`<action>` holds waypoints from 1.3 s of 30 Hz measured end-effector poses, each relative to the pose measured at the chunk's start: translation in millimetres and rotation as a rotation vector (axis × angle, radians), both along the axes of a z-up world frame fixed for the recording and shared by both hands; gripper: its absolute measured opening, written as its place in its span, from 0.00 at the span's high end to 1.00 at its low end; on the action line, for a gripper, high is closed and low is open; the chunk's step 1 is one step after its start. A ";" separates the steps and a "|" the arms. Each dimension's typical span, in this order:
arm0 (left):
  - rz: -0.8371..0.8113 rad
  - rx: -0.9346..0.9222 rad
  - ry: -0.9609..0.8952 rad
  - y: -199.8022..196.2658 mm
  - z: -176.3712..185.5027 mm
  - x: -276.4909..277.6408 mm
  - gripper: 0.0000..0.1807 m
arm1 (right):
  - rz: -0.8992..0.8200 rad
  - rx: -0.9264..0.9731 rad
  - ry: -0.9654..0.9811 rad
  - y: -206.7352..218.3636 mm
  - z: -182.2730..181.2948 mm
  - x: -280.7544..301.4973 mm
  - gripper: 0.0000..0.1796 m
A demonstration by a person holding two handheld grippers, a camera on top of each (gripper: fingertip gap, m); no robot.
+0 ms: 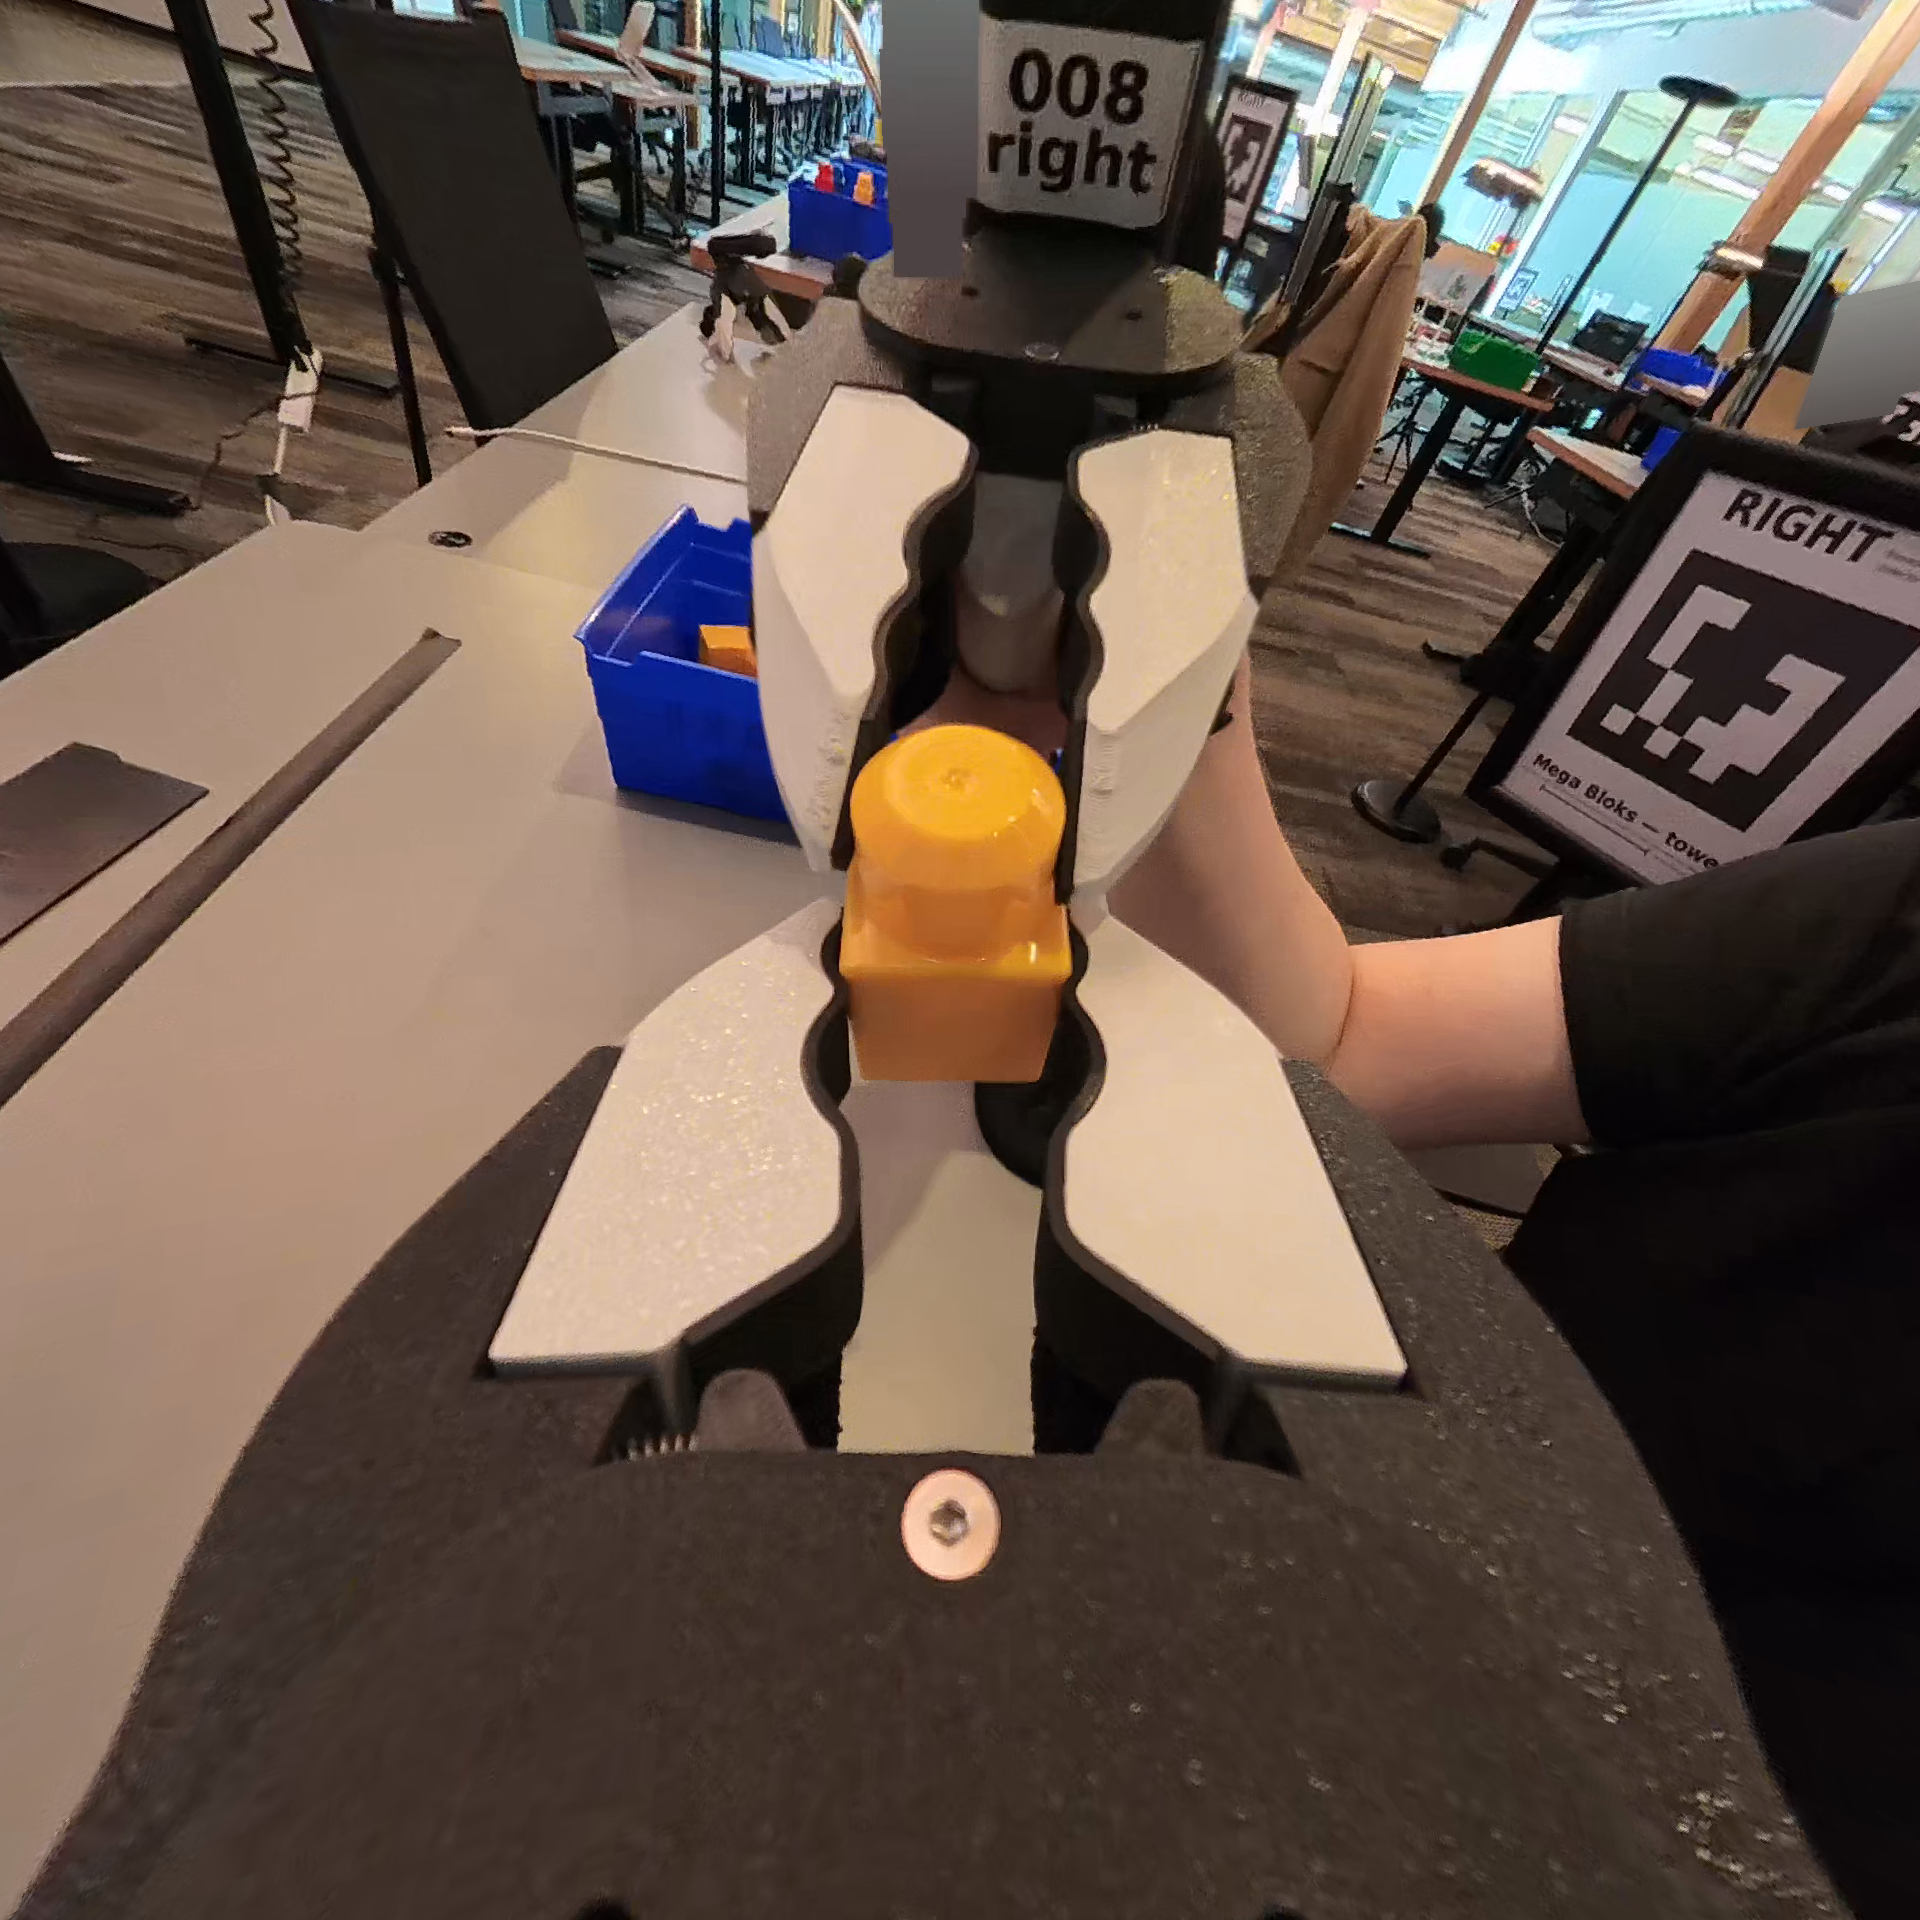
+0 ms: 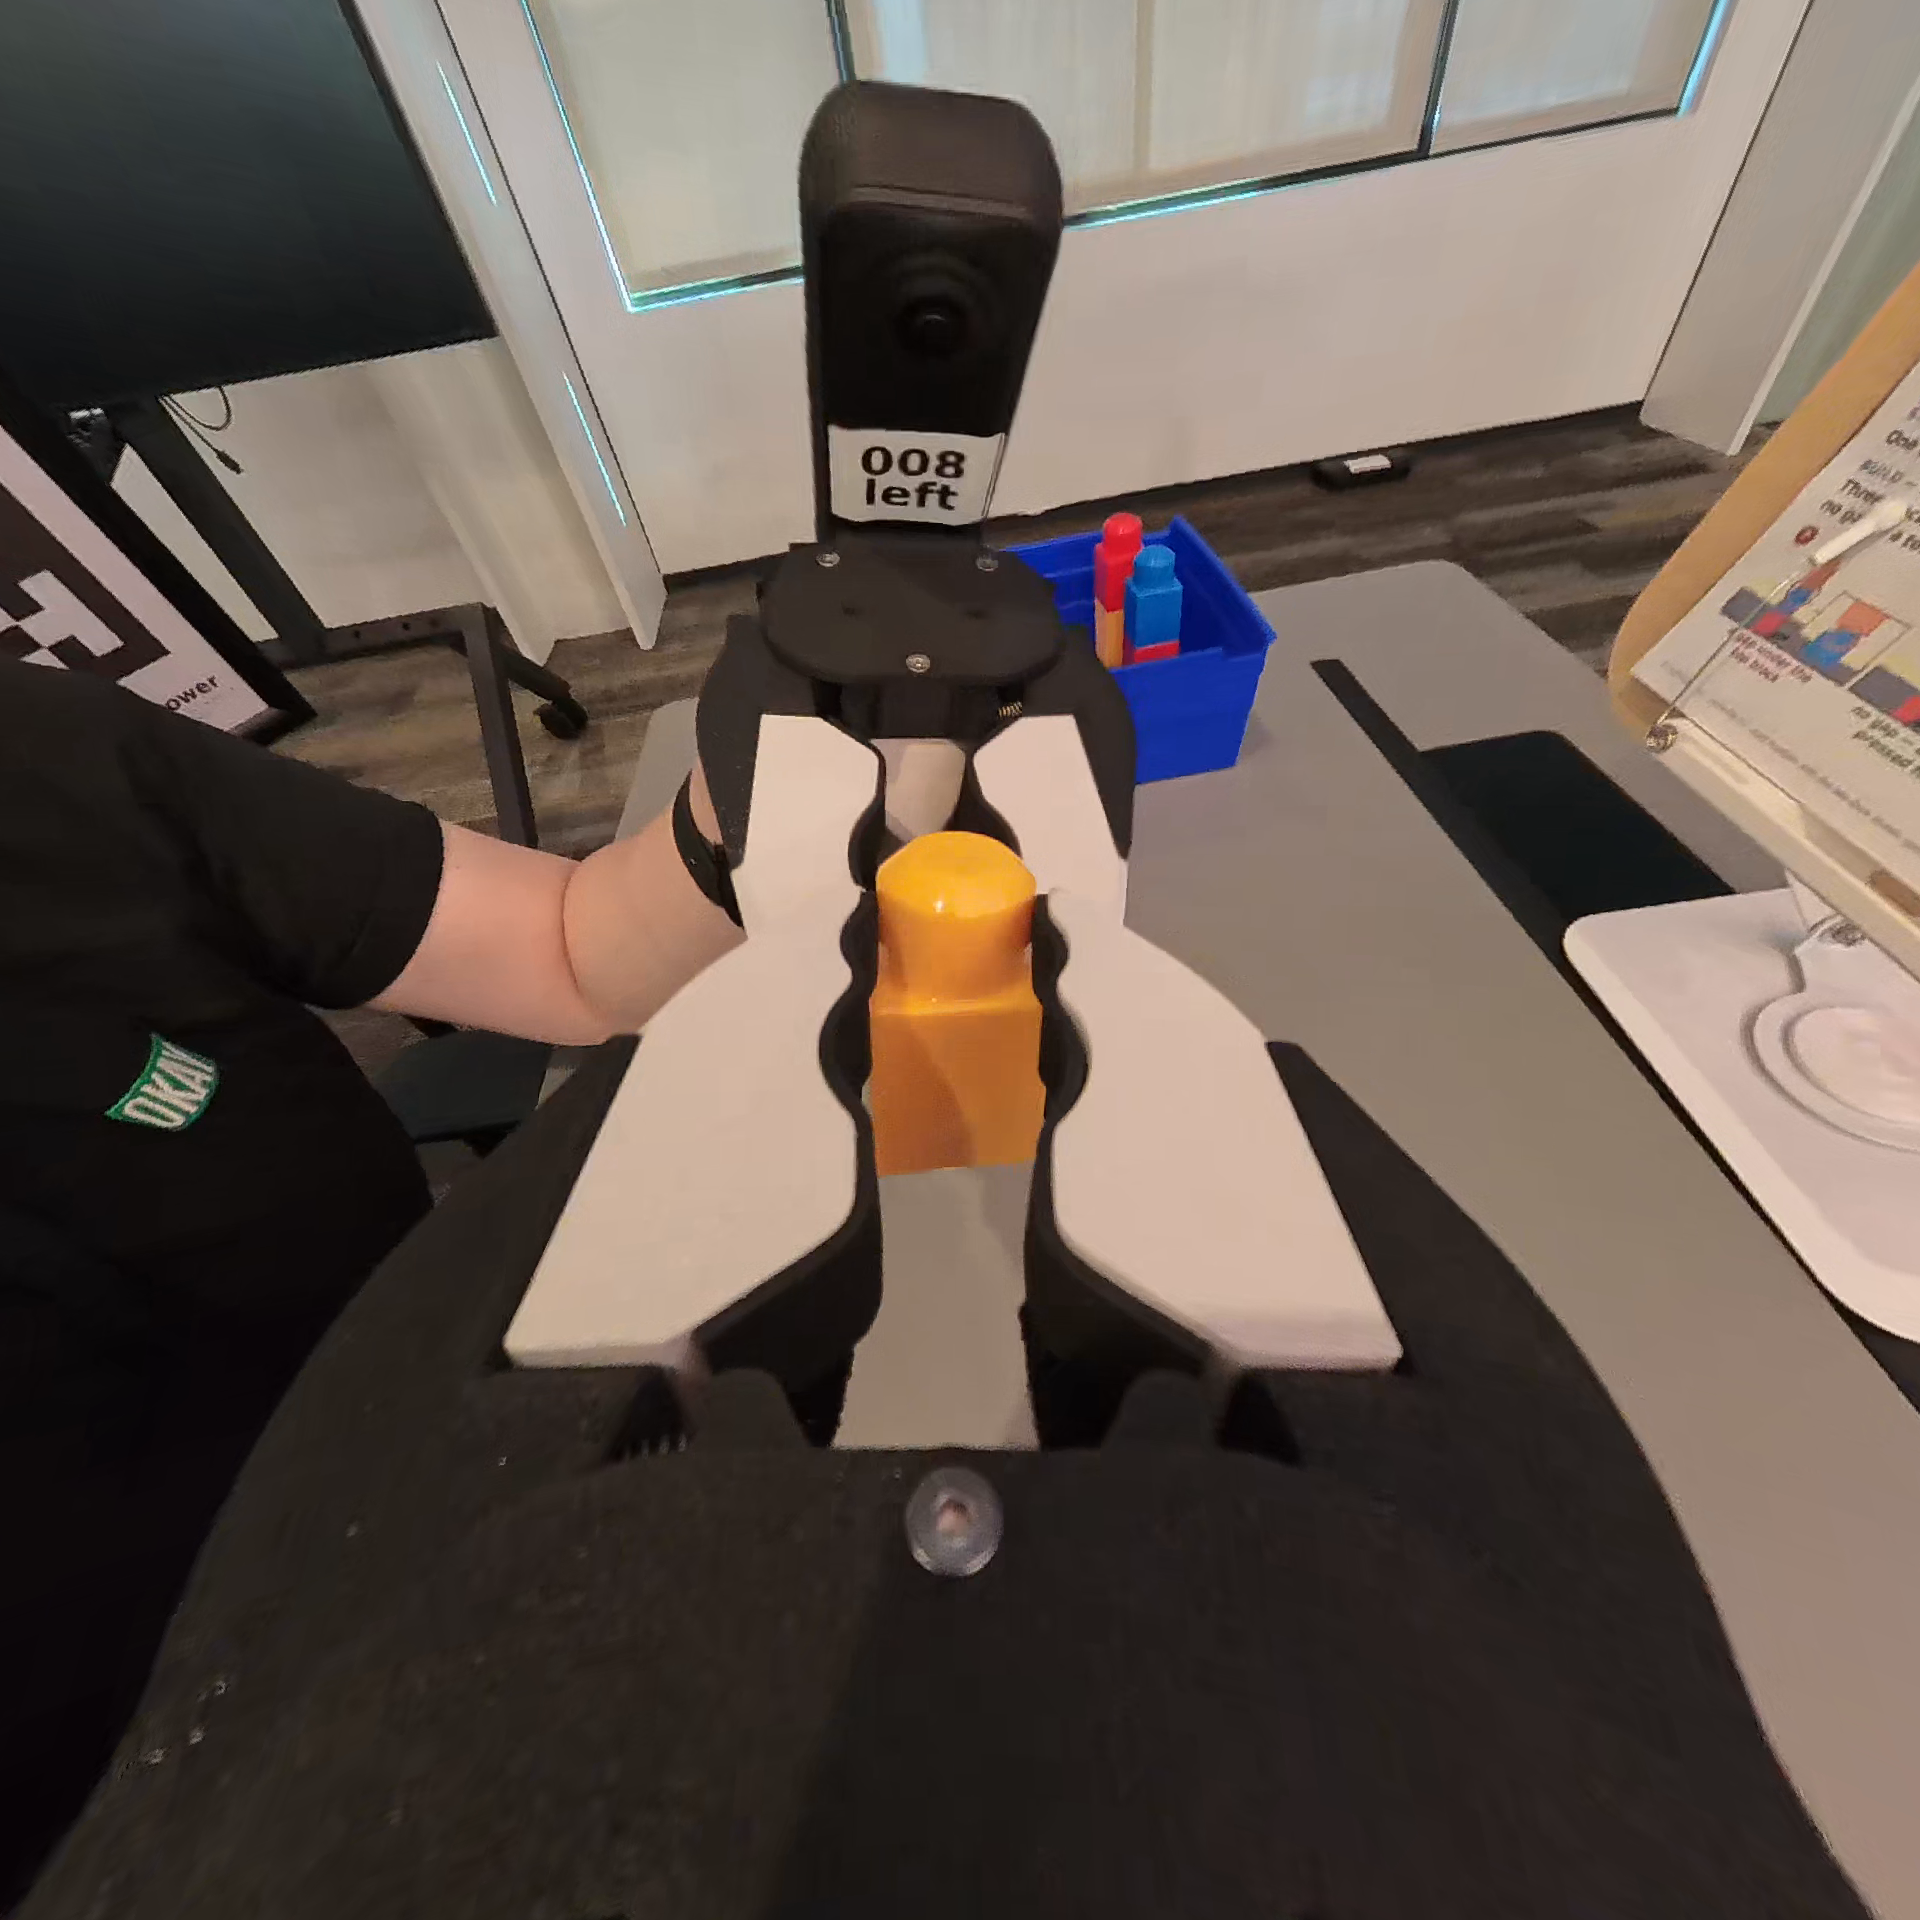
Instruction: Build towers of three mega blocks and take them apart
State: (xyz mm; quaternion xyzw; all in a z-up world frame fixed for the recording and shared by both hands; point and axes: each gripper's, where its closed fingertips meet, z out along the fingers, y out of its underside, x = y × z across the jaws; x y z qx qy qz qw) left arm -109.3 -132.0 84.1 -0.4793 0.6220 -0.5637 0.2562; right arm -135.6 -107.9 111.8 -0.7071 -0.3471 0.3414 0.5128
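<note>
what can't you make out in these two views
- Left wrist view: the right gripper covers most of the blue bin; only one orange piece shows.
- Right wrist view: the far bin wall hides the stacked blocks at their bases; the left gripper covers its near corner.
- Both views: fingers hide the orange block sides; its underside faces away.

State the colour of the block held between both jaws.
Orange block; clearest in the left wrist view.

Bright, even indoor light — fisheye bending at edges, slight motion blur
</note>
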 end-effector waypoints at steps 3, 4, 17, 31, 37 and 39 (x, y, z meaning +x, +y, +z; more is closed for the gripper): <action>-0.032 -0.028 -0.066 -6.0 13.0 -3.9 0.80 | 0.037 0.036 0.103 -10.6 18.6 11.6 0.85; -0.035 -0.028 -0.075 -6.7 15.5 -5.6 0.79 | 0.046 0.039 0.175 -16.8 28.9 21.8 0.85; -0.013 -0.009 -0.085 -0.3 24.2 -18.7 0.82 | -1.001 -0.114 0.155 -107.3 -53.1 316.2 0.85; 0.068 0.055 -0.118 9.7 47.0 -46.4 0.82 | -1.298 -0.133 0.226 -143.3 -79.8 384.4 0.77; 0.434 0.183 -0.210 46.2 95.0 -126.3 0.82 | -1.147 0.037 0.066 -117.6 -37.5 341.6 0.77; 0.680 0.238 -0.177 84.9 96.3 -166.8 0.81 | -1.116 0.054 0.018 -106.3 -34.6 332.9 0.77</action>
